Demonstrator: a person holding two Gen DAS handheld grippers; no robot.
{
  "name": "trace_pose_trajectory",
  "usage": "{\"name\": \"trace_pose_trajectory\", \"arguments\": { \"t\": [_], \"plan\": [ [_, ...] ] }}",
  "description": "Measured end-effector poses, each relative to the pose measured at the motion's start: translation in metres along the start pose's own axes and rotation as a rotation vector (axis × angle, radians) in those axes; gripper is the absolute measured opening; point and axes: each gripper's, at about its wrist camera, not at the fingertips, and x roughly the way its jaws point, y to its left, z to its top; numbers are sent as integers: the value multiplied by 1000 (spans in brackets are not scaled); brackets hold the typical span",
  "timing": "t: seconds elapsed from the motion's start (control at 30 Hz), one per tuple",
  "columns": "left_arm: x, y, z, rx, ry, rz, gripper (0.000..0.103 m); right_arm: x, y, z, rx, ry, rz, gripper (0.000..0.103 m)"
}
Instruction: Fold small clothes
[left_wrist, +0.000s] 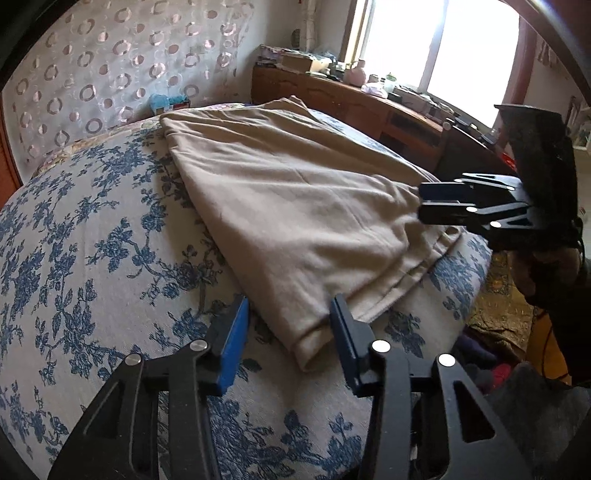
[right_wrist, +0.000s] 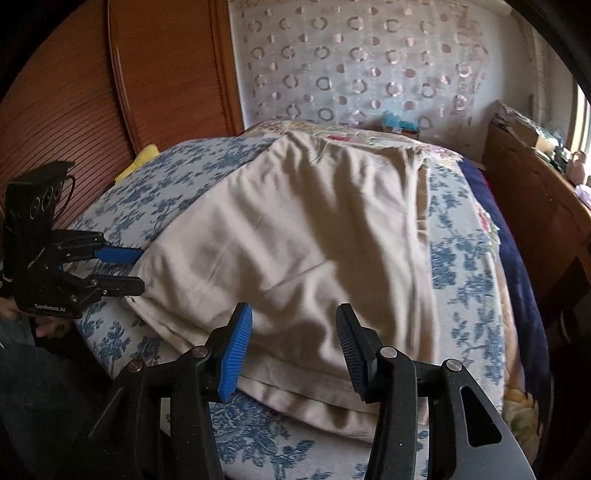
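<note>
Garment: a folded beige cloth (left_wrist: 295, 206) lies across a bed with a blue-flowered cover (left_wrist: 92, 240); what kind of clothing it is cannot be told.
Left gripper (left_wrist: 288, 332): jaws apart, the cloth's near corner between them, pads not pressing.
Right gripper (right_wrist: 293, 347): jaws apart over the cloth's near edge, holding nothing.
Hidden: hands mostly cut off; the windowsill clutter (left_wrist: 369, 77) is too small to identify.

Window (left_wrist: 436, 48) glare; perhaps slight blur
</note>
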Motion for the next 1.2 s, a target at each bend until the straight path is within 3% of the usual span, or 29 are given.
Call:
{"name": "trace_pose_trajectory", "arguments": {
  "t": [0.03,0.1,0.2,0.33,0.47,0.67,1.0,1.2],
  "plan": [
    [0,-1,0,5,2,-6,33,2,1,1,-3,9,6,50],
    [1,-3,1,25,16,-10,14,5,2,0,-6,15,15,50],
    [-3,-2,8,24,16,-47,5,11,5,-1,-15,22,29,51],
    [-23,1,32,-17,-69,-107,5,15,14,-1,-36,31,52,52],
    [-41,-3,58,-2,-154,-95,5,16,30,0,-72,29,73,53],
    [-46,-7,72,14,-197,-73,5,19,41,3,-113,25,67,61],
    [-48,3,70,-23,-215,-66,5,38,25,-4,-130,71,-106,61],
    [-48,8,67,-39,-222,-56,5,41,6,-4,-94,78,-158,61]
  ]
}}
